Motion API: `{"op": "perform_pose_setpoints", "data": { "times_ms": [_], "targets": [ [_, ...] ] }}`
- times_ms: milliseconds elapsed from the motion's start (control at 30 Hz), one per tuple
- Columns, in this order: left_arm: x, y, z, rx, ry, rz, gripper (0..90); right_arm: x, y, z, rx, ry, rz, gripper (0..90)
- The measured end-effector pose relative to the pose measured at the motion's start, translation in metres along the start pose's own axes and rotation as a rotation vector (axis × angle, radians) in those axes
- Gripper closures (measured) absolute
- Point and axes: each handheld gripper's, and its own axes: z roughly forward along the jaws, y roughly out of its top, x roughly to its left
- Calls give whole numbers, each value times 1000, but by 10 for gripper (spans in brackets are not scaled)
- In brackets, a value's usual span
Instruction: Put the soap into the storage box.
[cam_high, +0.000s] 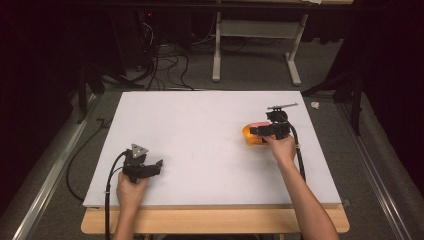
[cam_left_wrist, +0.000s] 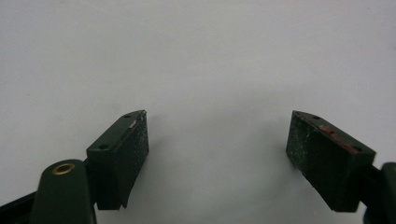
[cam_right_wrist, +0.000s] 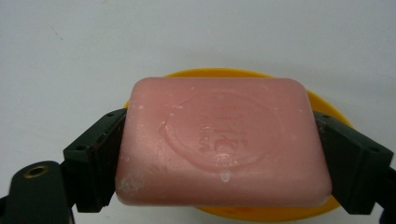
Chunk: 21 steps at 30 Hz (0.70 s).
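Observation:
A pink bar of soap (cam_right_wrist: 219, 142) with an embossed oval stamp sits between the jaws of my right gripper (cam_right_wrist: 219, 158), whose pads press on both of its short sides. Right beneath it lies a round orange dish (cam_right_wrist: 327, 105), mostly covered by the soap. In the high view the right gripper (cam_high: 267, 131) holds the soap (cam_high: 259, 123) over the orange dish (cam_high: 248, 136) at the right part of the white board. My left gripper (cam_high: 159, 165) rests at the board's front left, open, with bare white surface between its fingers (cam_left_wrist: 119, 154).
The white board (cam_high: 200, 130) lies on a wooden table whose front edge (cam_high: 215, 220) shows below it. Cables trail from both grippers. Beyond the board stand a table frame (cam_high: 255, 40) and loose cables on the floor.

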Motion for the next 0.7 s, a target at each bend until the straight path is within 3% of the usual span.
{"op": "perform_pose_setpoints", "data": {
  "times_ms": [233,700],
  "targets": [
    [0,0,0,0,0,1,215,-3,0,5,16,7,39,135],
    [0,0,0,1,-1,-1,215,-1,-3,12,20,-24,46,134]
  ]
}}
